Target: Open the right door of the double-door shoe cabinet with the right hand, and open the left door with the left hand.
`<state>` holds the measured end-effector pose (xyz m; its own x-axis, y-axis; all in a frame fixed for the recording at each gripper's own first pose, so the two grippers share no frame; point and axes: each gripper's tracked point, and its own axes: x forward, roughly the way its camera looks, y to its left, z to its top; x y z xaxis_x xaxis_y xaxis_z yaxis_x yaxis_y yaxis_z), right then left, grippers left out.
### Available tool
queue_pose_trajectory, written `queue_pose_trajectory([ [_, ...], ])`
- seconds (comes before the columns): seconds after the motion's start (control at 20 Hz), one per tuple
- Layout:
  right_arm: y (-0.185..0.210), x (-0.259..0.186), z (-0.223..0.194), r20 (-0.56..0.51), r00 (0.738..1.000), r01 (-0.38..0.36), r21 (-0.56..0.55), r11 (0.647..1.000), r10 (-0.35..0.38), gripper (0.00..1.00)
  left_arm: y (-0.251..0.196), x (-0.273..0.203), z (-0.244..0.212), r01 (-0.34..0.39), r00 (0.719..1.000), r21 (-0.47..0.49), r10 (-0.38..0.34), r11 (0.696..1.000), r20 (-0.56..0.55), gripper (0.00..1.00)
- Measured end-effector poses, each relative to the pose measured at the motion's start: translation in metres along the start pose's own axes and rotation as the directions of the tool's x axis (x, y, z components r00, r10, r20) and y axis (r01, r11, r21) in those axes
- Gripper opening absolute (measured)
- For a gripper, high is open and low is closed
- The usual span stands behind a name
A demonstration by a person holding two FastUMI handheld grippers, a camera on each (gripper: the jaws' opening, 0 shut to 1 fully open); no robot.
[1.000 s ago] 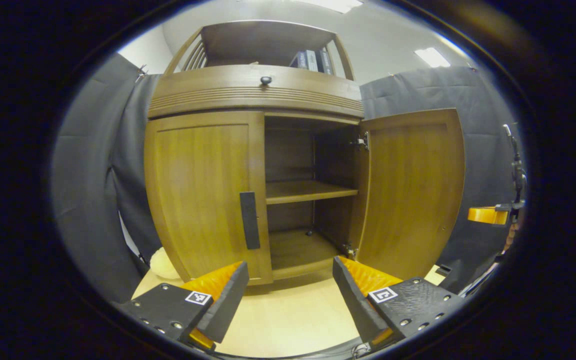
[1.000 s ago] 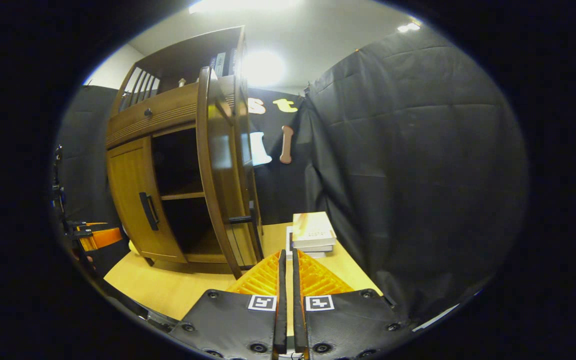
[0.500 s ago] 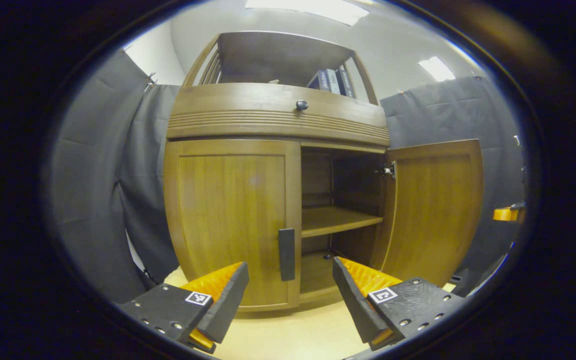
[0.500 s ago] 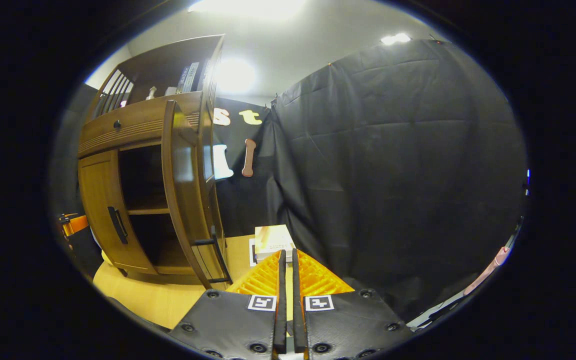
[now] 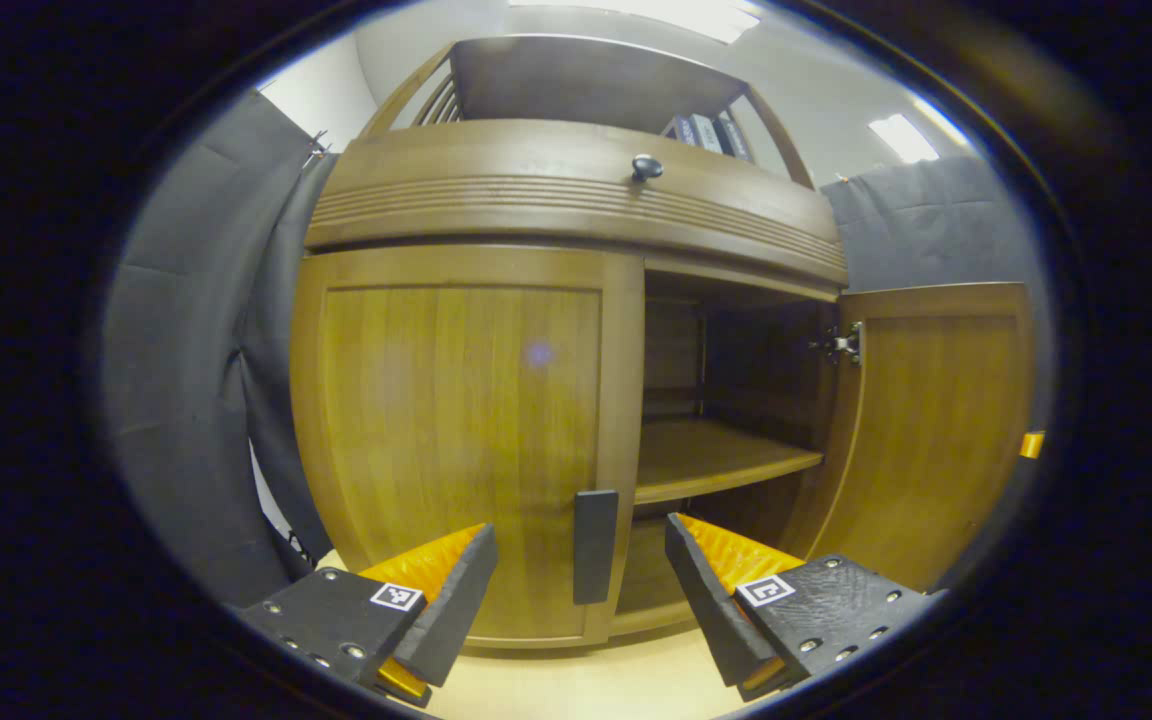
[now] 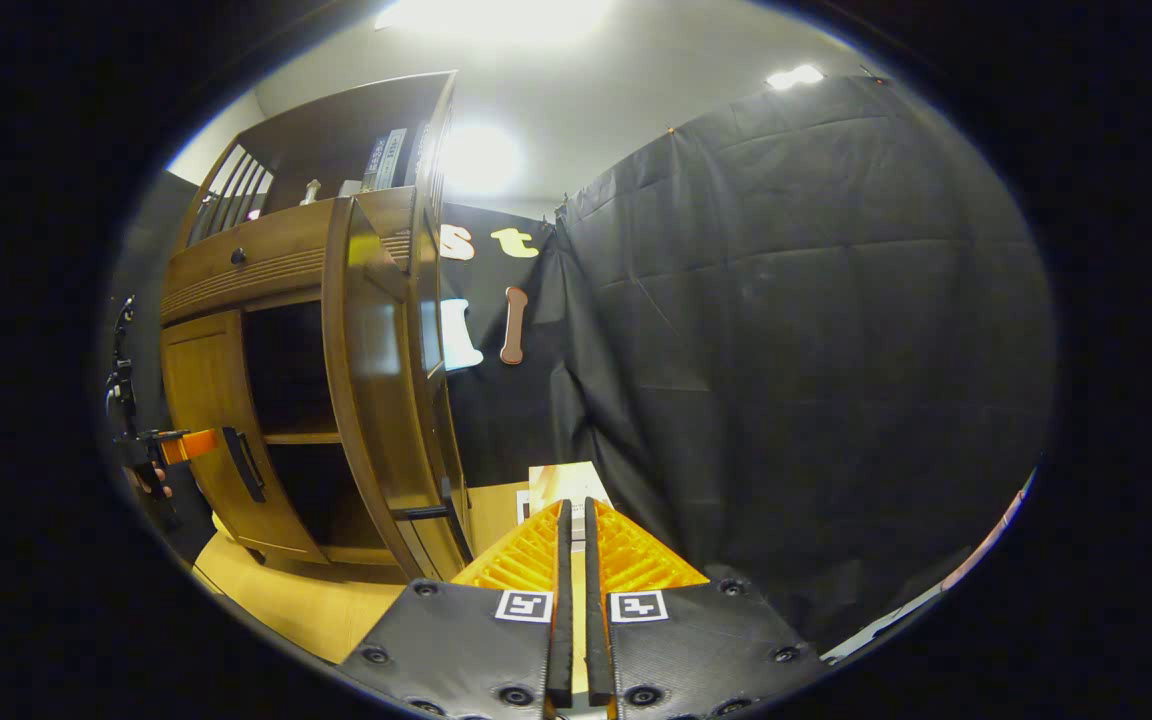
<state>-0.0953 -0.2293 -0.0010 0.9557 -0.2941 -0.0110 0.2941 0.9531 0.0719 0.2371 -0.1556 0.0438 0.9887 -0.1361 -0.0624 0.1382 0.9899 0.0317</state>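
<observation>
left gripper (image 5: 581, 560): fingers spread wide, nothing between them; sits just in front of the left door, handle lined up in the gap, not touching.
right gripper (image 6: 572, 560): fingers pressed together, nothing pinched; aimed past the cabinet's right side at the black cloth wall, well apart from the right door.
shoe cabinet (image 5: 576, 200): brown wood, stands on a light wooden floor (image 5: 596, 685); also at the left edge of the right gripper view (image 6: 236, 270).
left door (image 5: 456, 440): closed, flush with the cabinet front; in the right gripper view (image 6: 206, 400) it's also closed.
left door handle (image 5: 594, 545): dark vertical bar at the door's right edge, low down; seen from the side in the right gripper view (image 6: 244, 465).
right door (image 5: 936, 430): swung open, hinge (image 5: 841, 343) visible at its top inner corner; in the right gripper view (image 6: 376, 370) it's edge-on, standing out from the cabinet.
inside: one shelf (image 5: 716, 460) at mid height, dark back.
drawer knob (image 5: 646, 167): small, dark, on the band above the doors.
top shelf: books (image 5: 706, 130) at its right end.
boxes (image 6: 566, 485): pale stack on the floor by the cabinet's right side, partly hidden behind the right gripper's fingers.
other gripper: left one shows at the left edge of the right gripper view (image 6: 186, 445), near the left door handle, held by a hand (image 6: 151, 480).
</observation>
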Motion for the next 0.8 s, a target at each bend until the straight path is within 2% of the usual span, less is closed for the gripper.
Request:
queue_pose_trajectory([
  [0.1, -0.003, 0.004, -0.002, -0.005, 1.0, 0.01, 0.019, 1.0, -0.01, 0.29, 0.0, 0.018, -0.007, -0.02, 1.0, 0.004, 0.02, 1.0, -0.01, 1.0],
  [0.15, -0.007, 0.01, -0.001, -0.004, 1.0, 0.026, 0.021, 0.999, -0.026, 0.36, 0.0, 0.025, -0.011, -0.035, 0.999, 0.007, 0.035, 0.999, -0.013, 1.0],
  [0.4, -0.027, 0.018, -0.001, 0.001, 0.996, 0.089, 0.0, 0.996, -0.089, 0.98, -0.002, 0.052, -0.028, -0.063, 0.997, -0.037, 0.062, 0.997, -0.04, 1.0],
  [0.5, -0.029, 0.017, 0.004, 0.012, 0.995, 0.101, -0.001, 0.995, -0.101, 0.98, -0.001, 0.062, -0.033, -0.065, 0.997, -0.056, 0.062, 0.996, -0.049, 1.0],
  [0.65, -0.032, 0.018, 0.001, 0.01, 0.994, 0.112, -0.005, 0.994, -0.112, 0.98, -0.001, 0.069, -0.04, -0.085, 0.995, -0.061, 0.081, 0.994, -0.064, 0.77],
  [0.8, -0.033, 0.022, -0.004, -0.013, 0.994, 0.107, -0.016, 0.994, -0.107, 0.98, -0.003, 0.076, -0.042, -0.092, 0.994, -0.08, 0.087, 0.993, -0.067, 0.58],
])
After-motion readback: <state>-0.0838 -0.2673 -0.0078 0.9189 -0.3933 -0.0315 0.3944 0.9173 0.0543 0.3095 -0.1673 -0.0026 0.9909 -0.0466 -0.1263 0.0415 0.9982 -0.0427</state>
